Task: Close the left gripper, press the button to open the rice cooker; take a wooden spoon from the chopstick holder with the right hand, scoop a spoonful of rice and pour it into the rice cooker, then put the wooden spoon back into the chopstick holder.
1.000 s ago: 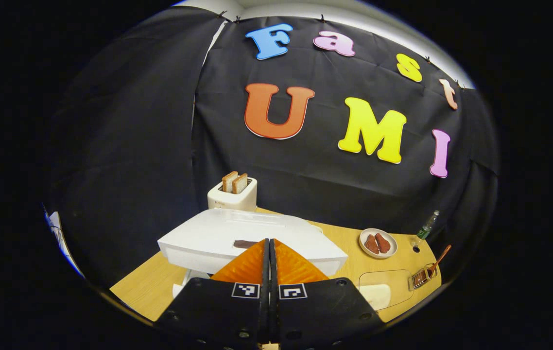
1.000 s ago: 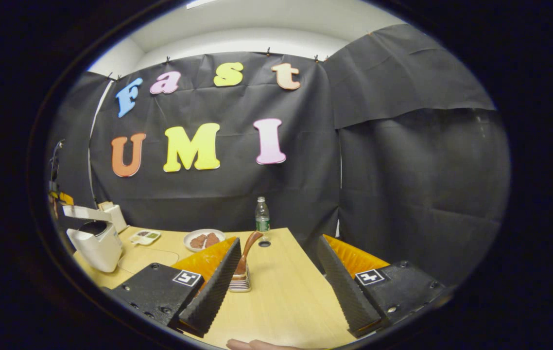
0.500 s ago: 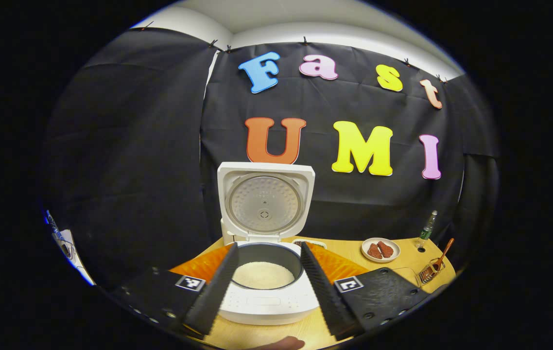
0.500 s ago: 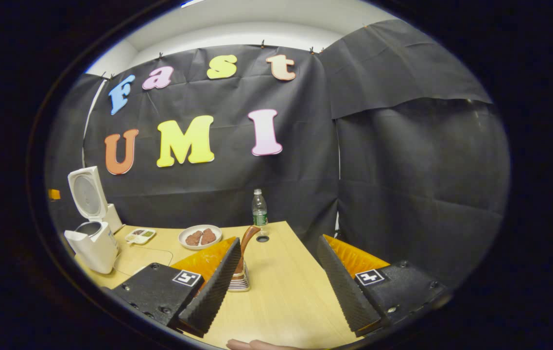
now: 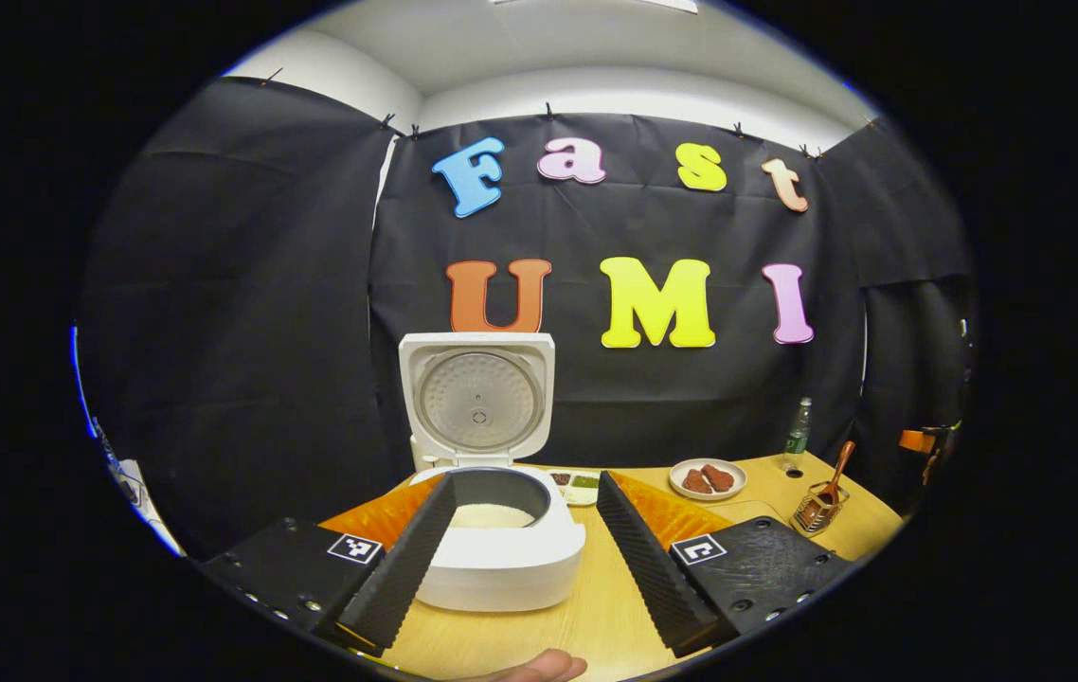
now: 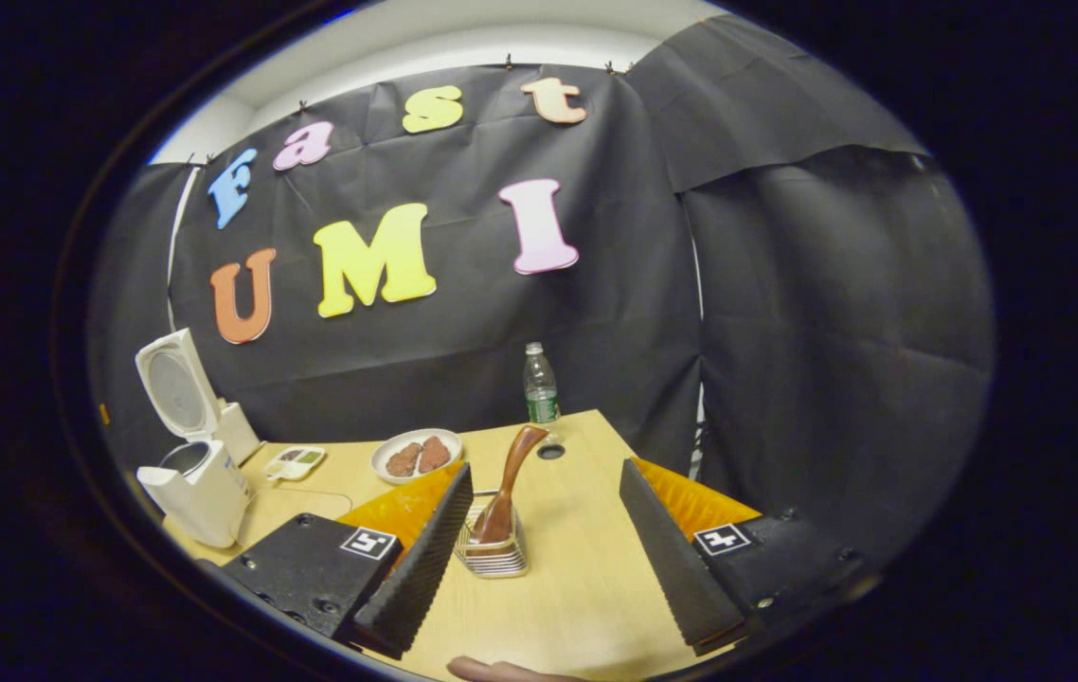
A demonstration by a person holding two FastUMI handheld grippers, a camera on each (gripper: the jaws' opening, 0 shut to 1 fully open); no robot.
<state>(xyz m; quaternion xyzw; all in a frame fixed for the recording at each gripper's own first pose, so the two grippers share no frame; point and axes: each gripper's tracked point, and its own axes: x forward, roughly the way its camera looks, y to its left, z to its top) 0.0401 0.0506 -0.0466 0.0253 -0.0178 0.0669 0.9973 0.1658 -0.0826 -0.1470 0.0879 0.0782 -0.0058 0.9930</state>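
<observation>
Left gripper (image 5: 525, 545): spread wide, facing the rice cooker (image 5: 498, 554), lid up.
Right gripper (image 6: 548, 545): wide, wooden spoon (image 6: 509, 488) between fingers, untouched, in chopstick holder (image 6: 494, 554).

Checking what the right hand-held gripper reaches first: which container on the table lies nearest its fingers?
The small wire chopstick holder with the brown wooden spoon, just ahead between the open fingers. The white rice cooker and clear plastic bottle stand farther off.

Rice cooker (image 5: 499, 559) front partly behind left tongs (image 5: 525, 554) finger. Spoon (image 6: 511, 483) bowl hidden inside holder (image 6: 492, 554). Tray (image 5: 577, 481) contents too small to tell. Hand (image 6: 492, 671) cut off at bottom edge.
</observation>
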